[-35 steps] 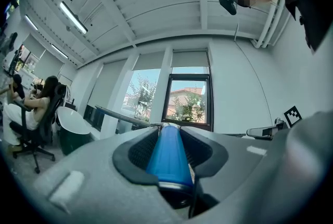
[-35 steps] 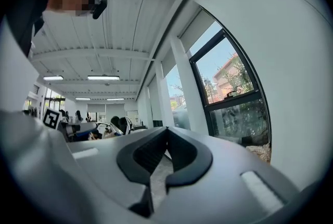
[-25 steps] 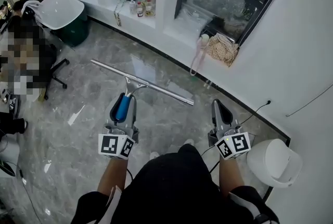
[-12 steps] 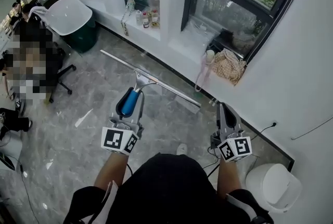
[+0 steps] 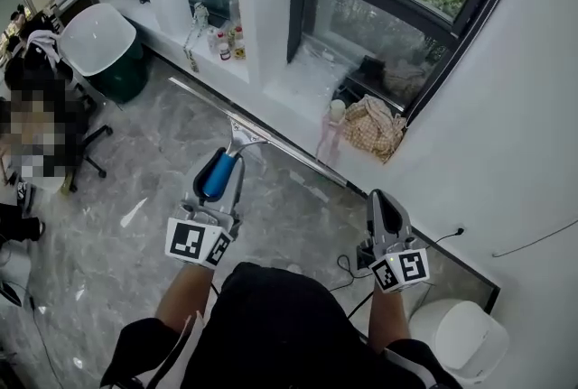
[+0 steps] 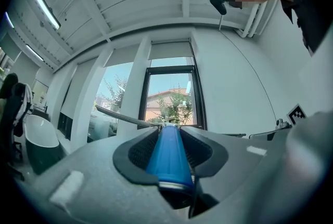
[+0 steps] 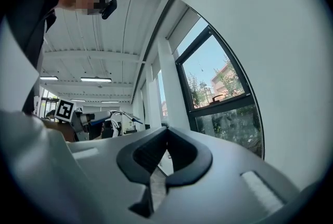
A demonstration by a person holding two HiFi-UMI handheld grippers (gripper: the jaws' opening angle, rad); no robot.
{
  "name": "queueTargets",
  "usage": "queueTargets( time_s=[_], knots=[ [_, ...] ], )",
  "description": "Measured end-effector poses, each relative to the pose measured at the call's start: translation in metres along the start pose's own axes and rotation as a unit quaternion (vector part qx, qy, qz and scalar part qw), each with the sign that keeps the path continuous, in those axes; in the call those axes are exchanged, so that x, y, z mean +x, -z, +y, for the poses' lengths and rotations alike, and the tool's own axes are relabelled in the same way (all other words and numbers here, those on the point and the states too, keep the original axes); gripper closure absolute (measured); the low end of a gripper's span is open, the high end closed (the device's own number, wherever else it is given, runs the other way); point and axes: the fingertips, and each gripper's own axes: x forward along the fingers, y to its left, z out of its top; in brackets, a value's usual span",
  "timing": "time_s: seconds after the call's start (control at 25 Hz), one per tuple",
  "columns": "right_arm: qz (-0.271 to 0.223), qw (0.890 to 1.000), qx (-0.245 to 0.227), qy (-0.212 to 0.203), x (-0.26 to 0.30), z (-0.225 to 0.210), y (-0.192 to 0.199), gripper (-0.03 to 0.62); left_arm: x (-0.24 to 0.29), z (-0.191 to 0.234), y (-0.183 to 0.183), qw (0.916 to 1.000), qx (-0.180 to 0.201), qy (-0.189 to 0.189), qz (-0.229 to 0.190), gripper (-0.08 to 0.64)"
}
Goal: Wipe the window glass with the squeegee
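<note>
Walked in closer over the last second, so the squeegee (image 5: 271,143), clamped by its blue handle in the left gripper (image 5: 223,160), now hangs near the sill (image 5: 298,80), not on the window glass (image 5: 379,26) yet; right gripper (image 5: 383,202) is closed, empty.

grey marble floor (image 5: 117,234) carries a white bin (image 5: 462,338); bottles (image 5: 226,42) stand on the white sill (image 5: 291,82).
</note>
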Motion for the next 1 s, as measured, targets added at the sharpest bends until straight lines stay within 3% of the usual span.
queueTargets(
  time_s=[0.36, 1.0],
  knots=[
    [0.023, 0.998, 0.026, 0.045, 0.016, -0.055, 0.027, 0.586, 0.069, -0.010, 0.036, 0.9989, -0.012, 0.036, 0.028, 0.428],
    [-0.010, 0.993, -0.032, 0.112, 0.182, -0.098, -0.007, 0.586, 0.241, 0.083, 0.064, 0.9919, -0.047, 0.118, 0.011, 0.426]
  ],
)
